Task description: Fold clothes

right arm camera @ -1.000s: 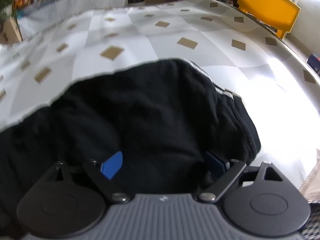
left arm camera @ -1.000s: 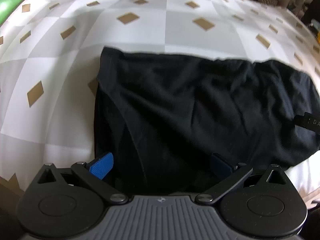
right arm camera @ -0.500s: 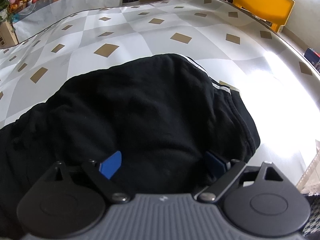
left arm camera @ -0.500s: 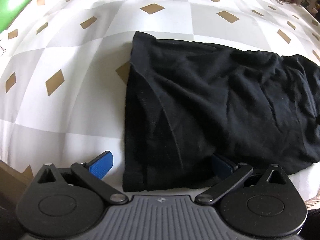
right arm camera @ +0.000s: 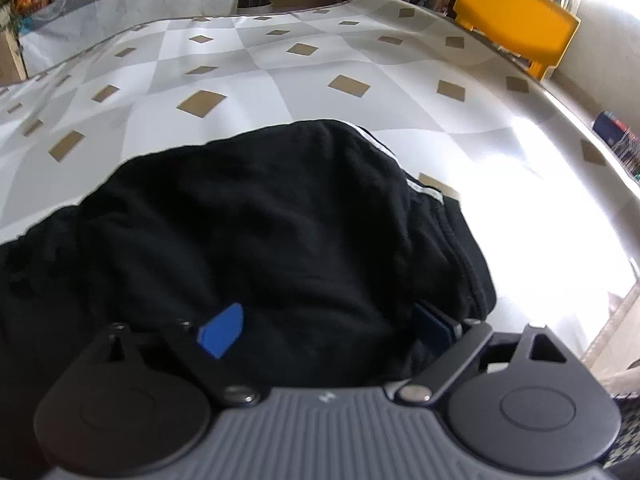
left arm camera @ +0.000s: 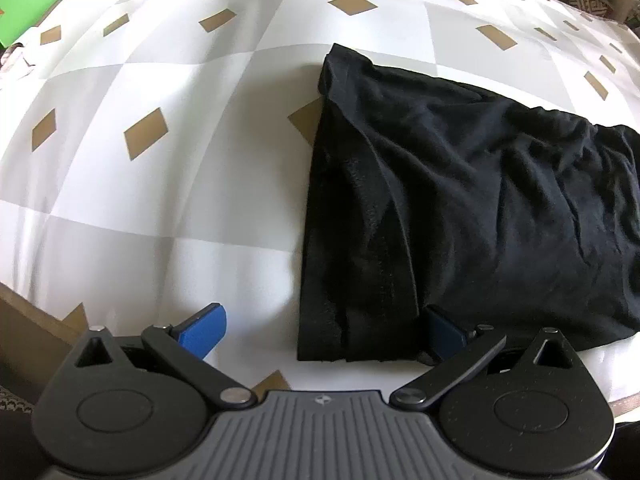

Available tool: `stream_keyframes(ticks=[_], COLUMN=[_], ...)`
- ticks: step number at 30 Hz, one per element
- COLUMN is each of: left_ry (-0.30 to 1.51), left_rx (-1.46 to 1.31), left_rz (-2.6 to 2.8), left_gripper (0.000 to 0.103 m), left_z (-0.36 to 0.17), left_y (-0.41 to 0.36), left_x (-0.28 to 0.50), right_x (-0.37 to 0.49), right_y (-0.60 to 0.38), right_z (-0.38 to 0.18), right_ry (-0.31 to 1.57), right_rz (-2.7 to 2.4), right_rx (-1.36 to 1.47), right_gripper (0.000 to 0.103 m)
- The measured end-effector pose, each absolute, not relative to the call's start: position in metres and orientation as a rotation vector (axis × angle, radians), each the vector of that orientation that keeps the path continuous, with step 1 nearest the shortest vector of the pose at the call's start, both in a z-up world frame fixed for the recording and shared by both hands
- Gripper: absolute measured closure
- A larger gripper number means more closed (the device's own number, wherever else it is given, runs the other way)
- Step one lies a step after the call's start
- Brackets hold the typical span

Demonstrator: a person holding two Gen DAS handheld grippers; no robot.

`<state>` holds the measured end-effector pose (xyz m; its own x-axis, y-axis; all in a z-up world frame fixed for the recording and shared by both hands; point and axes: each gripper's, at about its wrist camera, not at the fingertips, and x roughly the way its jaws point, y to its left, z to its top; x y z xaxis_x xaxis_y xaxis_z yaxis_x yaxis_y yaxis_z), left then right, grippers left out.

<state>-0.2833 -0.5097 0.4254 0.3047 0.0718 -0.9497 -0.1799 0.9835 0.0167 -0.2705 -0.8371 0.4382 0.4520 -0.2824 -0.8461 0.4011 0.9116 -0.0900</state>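
A black garment (left arm camera: 460,208) is seen lying folded on a tablecloth (left arm camera: 160,184) patterned with white and grey squares and small tan diamonds. In the left wrist view it occupies the right half of the scene, its left edge running straight from near to far, its surface creased, and its near edge close to the near edge of the table. In the right wrist view the same garment (right arm camera: 256,248) fills the near and left part of the scene, and a thin white stripe (right arm camera: 400,164) is shown along its far right edge.

The left gripper (left arm camera: 324,332) is held low at the garment's near left corner with its jaws spread wide; the left blue pad (left arm camera: 202,330) is over bare cloth of the table, while the right one is at the garment's near hem, partly hidden by it. The right gripper (right arm camera: 328,328) is likewise spread wide, with black fabric lying between and around its blue pads (right arm camera: 222,330); nothing is pinched by either.

A yellow chair (right arm camera: 516,28) is visible beyond the far right edge of the table, and a green object (left arm camera: 28,8) at the far left.
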Motion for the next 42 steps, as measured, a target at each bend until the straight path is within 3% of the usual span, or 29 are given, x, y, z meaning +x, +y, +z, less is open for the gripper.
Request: stream_keyframes(ticks=[30,42], left_ry=[1.293,1.287], left_rx=[-0.140,-0.141], left_rz=[0.209,0.344], left_gripper=[0.000,0.000], left_z=[0.437,0.443], left_y=[-0.502,-0.482], left_x=[-0.294,-0.303], right_x=[-0.301,-0.300], right_y=[-0.728,-0.747], right_z=[0.443,0.437], right_ry=[1.041,1.078], right_rz=[0.030,-0.024], right_rx=[-0.166,-0.049], right_gripper=[0.013,0.012])
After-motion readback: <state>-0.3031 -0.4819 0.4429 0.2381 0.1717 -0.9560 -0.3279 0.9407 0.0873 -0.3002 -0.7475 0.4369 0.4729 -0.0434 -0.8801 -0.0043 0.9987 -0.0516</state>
